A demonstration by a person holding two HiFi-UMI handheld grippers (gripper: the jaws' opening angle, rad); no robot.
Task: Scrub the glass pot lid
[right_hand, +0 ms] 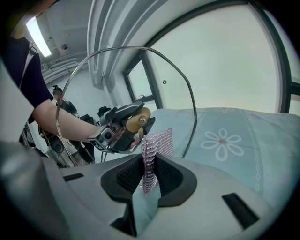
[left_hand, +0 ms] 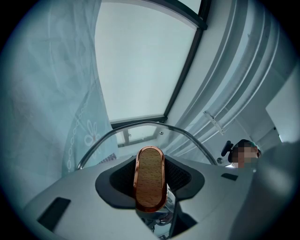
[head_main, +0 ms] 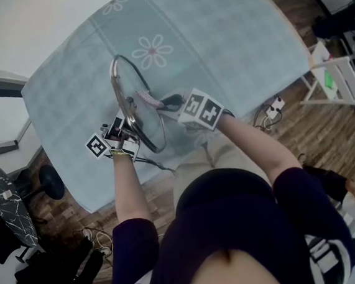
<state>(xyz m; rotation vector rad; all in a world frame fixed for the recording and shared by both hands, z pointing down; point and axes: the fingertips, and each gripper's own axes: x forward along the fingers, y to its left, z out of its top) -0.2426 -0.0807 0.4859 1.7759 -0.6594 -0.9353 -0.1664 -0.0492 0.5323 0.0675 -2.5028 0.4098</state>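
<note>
The glass pot lid (head_main: 138,104) stands on edge above the teal flowered tablecloth (head_main: 217,34), its steel rim (right_hand: 190,101) arching through both gripper views. My left gripper (head_main: 128,125) is shut on the lid's wooden, copper-rimmed knob (left_hand: 150,183), which fills the space between its jaws (left_hand: 150,187). From the other side of the glass, my right gripper (head_main: 164,102) is shut on a silvery-purple mesh scrubbing cloth (right_hand: 154,150). The cloth's tip (head_main: 148,100) lies at the lid's inner face. In the right gripper view the left gripper (right_hand: 117,131) and knob (right_hand: 139,119) show through the glass.
The table's near edge (head_main: 138,186) runs just in front of my body. On the wooden floor to the right stand a white rack (head_main: 340,82) and a power strip (head_main: 275,106). A black stool (head_main: 51,181) and dark bags are at the left.
</note>
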